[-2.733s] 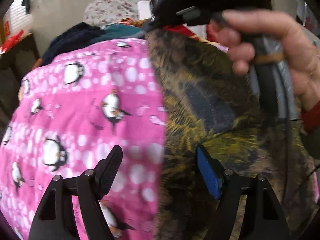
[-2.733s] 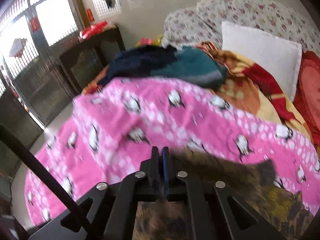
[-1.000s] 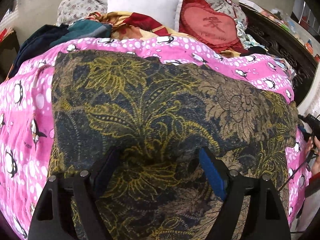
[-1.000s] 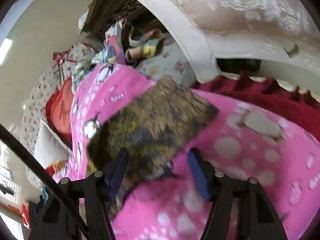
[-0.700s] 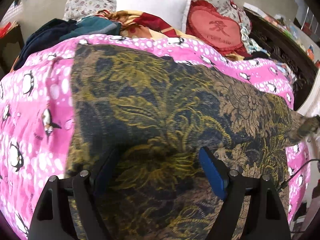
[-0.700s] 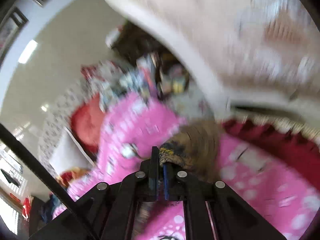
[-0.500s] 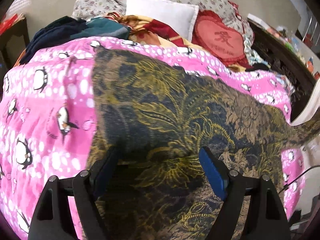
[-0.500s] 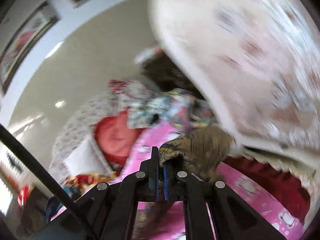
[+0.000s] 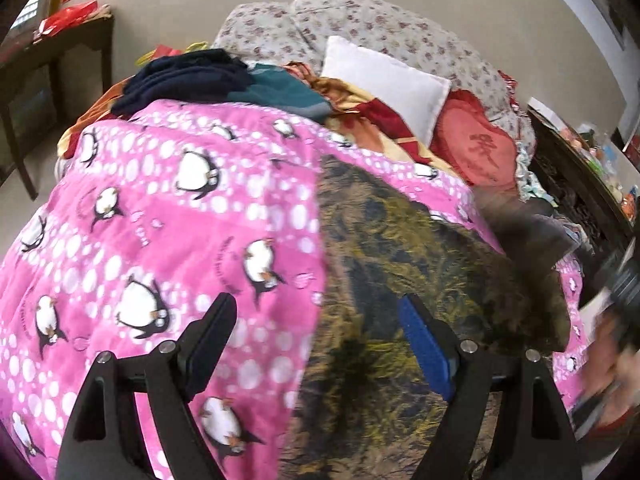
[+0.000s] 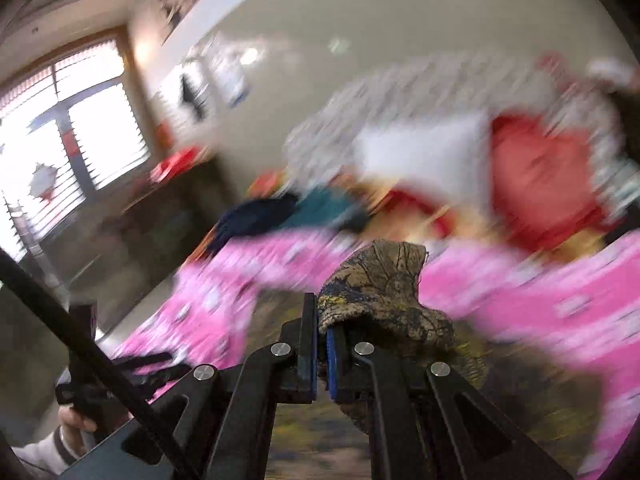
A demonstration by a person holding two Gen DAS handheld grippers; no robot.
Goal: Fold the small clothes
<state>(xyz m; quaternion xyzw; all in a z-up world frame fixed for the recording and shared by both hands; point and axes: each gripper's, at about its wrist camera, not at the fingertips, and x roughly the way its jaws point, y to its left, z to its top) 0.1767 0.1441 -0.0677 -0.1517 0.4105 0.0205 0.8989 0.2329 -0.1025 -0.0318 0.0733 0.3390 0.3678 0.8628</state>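
1. Dark floral cloth (image 9: 400, 248) lies spread on the pink penguin blanket (image 9: 180, 208) covering the bed; its right corner is lifted off the blanket.
2. Right gripper (image 10: 322, 344): jaws pressed together, pinching a bunched corner of the cloth (image 10: 380, 284); they have just been closing onto it.
3. Left gripper (image 9: 320, 344): jaws spread wide above the cloth's left edge, nothing gripped between them.
4. Behind the cloth: pile of dark navy and teal clothes (image 9: 212, 76), white pillow (image 9: 384, 84), red heart cushion (image 9: 476, 148), floral bedding (image 9: 360, 28).
5. Dark wooden table (image 9: 52, 52) stands left of the bed.
6. Right wrist view is heavily blurred; a hand (image 10: 76, 420) shows at lower left, a window (image 10: 76, 136) beyond.
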